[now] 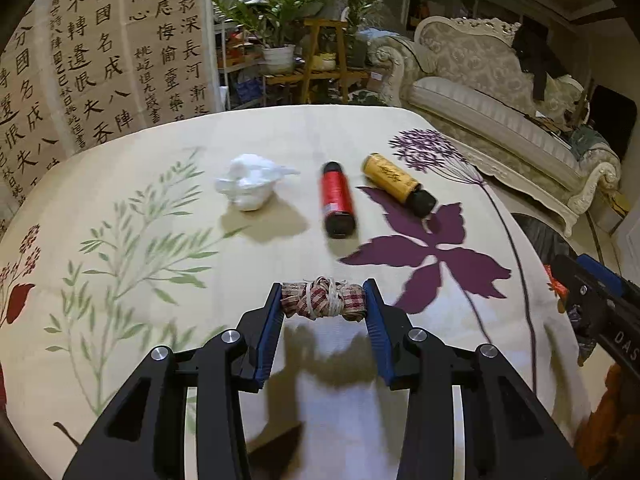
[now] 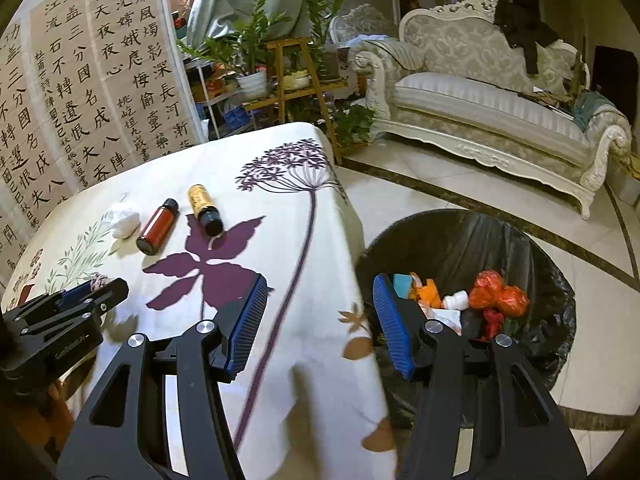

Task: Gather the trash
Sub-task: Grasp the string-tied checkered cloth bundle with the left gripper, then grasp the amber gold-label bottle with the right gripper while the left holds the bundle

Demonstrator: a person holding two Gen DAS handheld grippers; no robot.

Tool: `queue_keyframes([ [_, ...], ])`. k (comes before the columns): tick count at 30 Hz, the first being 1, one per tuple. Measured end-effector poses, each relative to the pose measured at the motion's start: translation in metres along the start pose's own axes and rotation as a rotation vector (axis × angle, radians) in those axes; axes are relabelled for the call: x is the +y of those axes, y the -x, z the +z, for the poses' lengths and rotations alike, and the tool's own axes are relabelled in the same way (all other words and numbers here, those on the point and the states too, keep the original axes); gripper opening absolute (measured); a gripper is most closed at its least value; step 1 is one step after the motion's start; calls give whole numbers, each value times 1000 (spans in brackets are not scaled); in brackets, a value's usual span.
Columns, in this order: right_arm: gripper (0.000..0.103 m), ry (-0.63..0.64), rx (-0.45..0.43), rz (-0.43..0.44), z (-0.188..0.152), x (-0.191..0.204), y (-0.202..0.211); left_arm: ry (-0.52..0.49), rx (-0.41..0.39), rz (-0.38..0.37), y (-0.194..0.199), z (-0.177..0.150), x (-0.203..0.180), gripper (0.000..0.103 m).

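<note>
My left gripper (image 1: 325, 300) is shut on a checked cloth bundle (image 1: 324, 298) tied with rubber bands, held just above the flowered tablecloth (image 1: 160, 320). Beyond it lie a crumpled white tissue (image 1: 252, 186), a red bottle (image 1: 337, 200) and a yellow bottle (image 1: 398, 184). My right gripper (image 2: 320, 300) is open and empty, over the table's right edge beside a black-lined trash bin (image 2: 472, 240) holding several scraps. The tissue (image 2: 122, 218), red bottle (image 2: 158, 226) and yellow bottle (image 2: 205, 204) also show in the right wrist view, with the left gripper (image 2: 96, 284) at the left.
A white sofa (image 2: 500, 112) stands behind the bin on the tiled floor (image 2: 440, 184). Plants on a wooden stand (image 2: 296, 80) and a calligraphy screen (image 2: 80, 100) are behind the table. The right gripper's body (image 1: 600, 304) shows at the right of the left wrist view.
</note>
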State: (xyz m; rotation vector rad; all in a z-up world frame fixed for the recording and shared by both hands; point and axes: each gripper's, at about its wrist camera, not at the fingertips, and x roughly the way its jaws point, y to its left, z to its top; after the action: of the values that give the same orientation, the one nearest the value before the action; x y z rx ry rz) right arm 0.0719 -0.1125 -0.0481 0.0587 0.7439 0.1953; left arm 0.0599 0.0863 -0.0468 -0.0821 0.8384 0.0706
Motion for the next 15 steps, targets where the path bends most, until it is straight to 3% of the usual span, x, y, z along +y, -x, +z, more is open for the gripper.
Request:
queue_keyframes([
  [15, 54, 111, 30, 73, 36, 62, -47, 81, -41, 105, 5, 12, 72, 40],
])
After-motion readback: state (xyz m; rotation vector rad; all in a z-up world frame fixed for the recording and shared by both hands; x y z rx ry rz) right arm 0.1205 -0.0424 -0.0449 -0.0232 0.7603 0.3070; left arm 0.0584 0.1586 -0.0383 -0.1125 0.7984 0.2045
